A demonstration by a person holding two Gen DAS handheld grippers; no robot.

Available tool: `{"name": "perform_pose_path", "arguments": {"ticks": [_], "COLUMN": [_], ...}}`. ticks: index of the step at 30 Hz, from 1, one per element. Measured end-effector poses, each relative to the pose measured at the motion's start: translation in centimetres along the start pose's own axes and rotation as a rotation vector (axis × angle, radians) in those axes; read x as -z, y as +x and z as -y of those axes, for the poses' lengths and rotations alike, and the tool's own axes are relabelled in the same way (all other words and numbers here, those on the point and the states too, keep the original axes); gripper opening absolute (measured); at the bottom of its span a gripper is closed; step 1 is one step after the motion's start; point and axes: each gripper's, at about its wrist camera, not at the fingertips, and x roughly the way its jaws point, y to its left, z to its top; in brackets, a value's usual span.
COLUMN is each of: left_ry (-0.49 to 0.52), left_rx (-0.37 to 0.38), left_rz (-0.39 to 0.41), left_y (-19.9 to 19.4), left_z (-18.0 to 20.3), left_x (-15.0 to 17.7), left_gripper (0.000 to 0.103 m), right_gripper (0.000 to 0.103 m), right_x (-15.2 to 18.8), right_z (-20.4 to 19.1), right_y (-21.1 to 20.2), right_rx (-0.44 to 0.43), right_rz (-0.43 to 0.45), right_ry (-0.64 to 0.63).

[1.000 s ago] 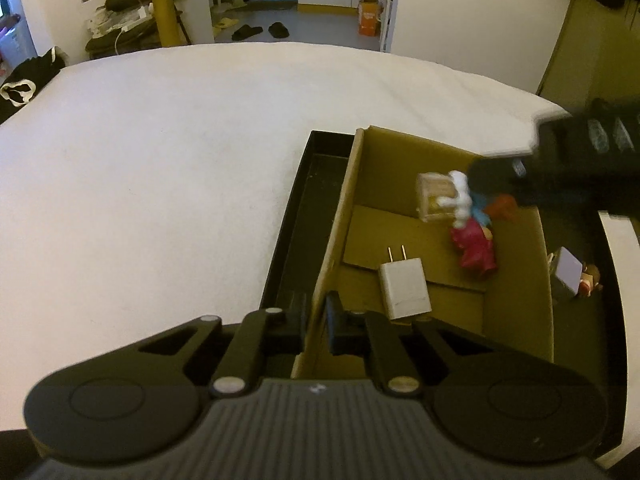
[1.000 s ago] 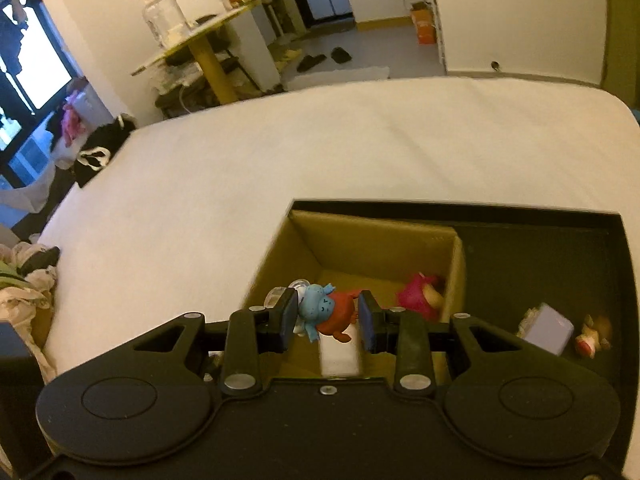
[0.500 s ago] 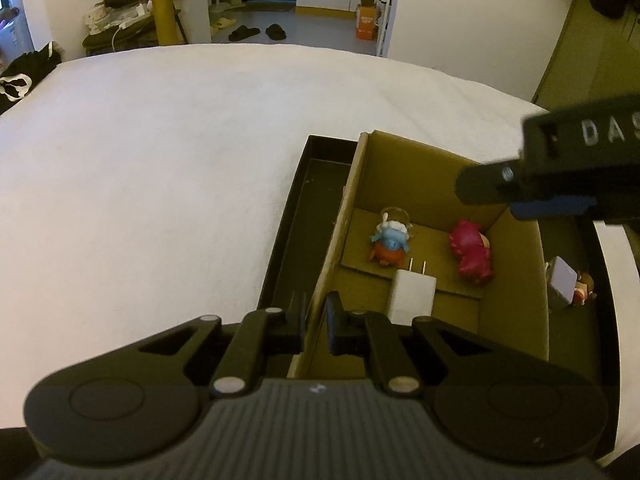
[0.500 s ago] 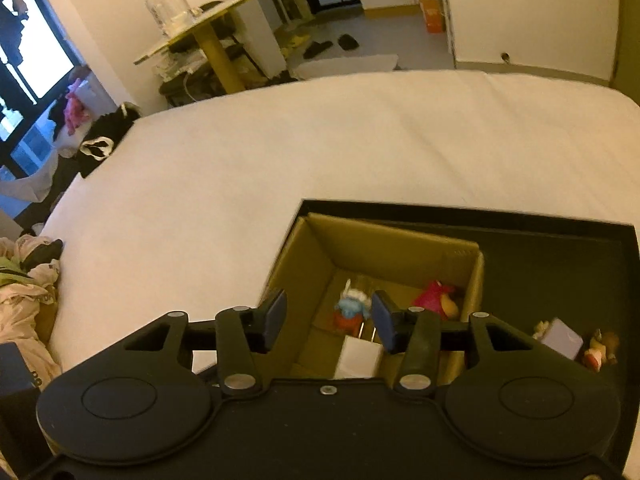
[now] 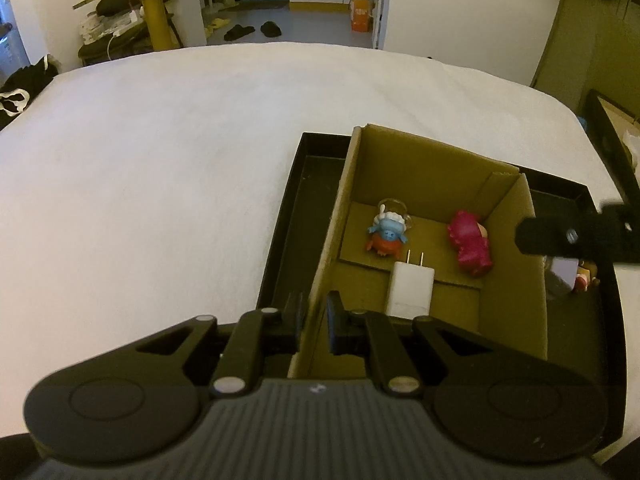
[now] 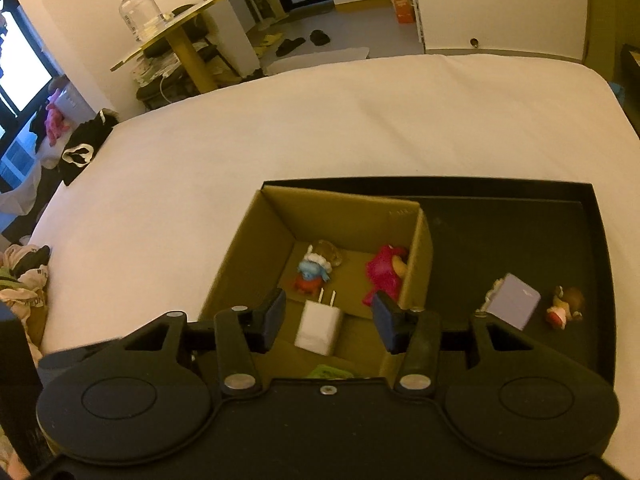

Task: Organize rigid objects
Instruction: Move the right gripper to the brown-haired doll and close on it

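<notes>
A brown cardboard box (image 5: 424, 168) stands inside a black tray (image 5: 280, 240) on the white bed. My left gripper (image 5: 314, 316) is shut on the box's near left wall. On the box floor lie a blue-and-red figurine (image 6: 312, 274), a pink figurine (image 6: 384, 270) and a white plug charger (image 6: 320, 326). My right gripper (image 6: 329, 316) hovers over the box's near end, its jaws opening with nothing between them. One of its fingers (image 5: 560, 236) shows at the right edge of the left wrist view.
A purple block (image 6: 514, 306) and a small brown figure (image 6: 564, 306) lie in the tray (image 6: 500, 184) right of the box. Something green (image 6: 328, 372) peeks out under my right gripper. White bed surface (image 5: 160, 160) stretches left and beyond.
My right gripper let go of the blue-and-red figurine, which now lies in the box. The gripper then drew back and its jaws widened. The left gripper stayed put.
</notes>
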Motion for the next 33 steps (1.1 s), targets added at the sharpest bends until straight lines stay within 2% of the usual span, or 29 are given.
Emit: {"name": "perform_pose_path", "arguments": {"ticks": [3,7,9,12,14,17,24,26,29,33], "left_ry": [0.021,0.034,0.044,0.066,0.086,0.108,0.161,0.181,0.201,0.24], "left_rx": [-0.018,-0.03,-0.038,-0.061,-0.07,-0.081,-0.114,-0.131,-0.163,-0.199], "left_rz": [-0.011,-0.023,-0.037,-0.057,-0.049,-0.044,-0.056,-0.053,-0.057,-0.073], "left_y": [-0.2,-0.5,-0.5,-0.5,-0.8,-1.0,-0.9,-0.8,-0.6,-0.3], "left_z": [0.4,0.7,0.8,1.3,1.7,2.4,3.9,4.1,4.3,4.7], "left_x": [-0.1,-0.5,-0.7,-1.0,-1.3,-1.5,-1.6,-1.5,-1.4,-1.3], "left_gripper": [0.012,0.013,0.016,0.027,0.039,0.047,0.058,0.066,0.071,0.074], "right_gripper": [0.06,0.064,0.069,0.075,0.076,0.076,0.078,0.08,0.082,0.082], "right_x": [0.4,0.8,1.0,1.5,1.9,2.7,4.0,4.4,4.9,5.9], "right_z": [0.3,1.1,1.7,2.7,3.4,4.6,7.1,8.0,9.4,11.3], "right_y": [-0.6,-1.4,-1.8,-2.4,-2.7,-3.1,-3.7,-3.6,-3.3,-2.6], "right_rx": [0.008,0.013,0.018,0.024,0.024,0.027,0.06,0.074,0.099,0.133], "right_rz": [0.007,0.026,0.036,0.062,0.075,0.086,0.125,0.137,0.159,0.202], "right_ry": [-0.015,-0.009,0.006,0.024,0.039,0.064,0.101,0.12,0.153,0.186]}}
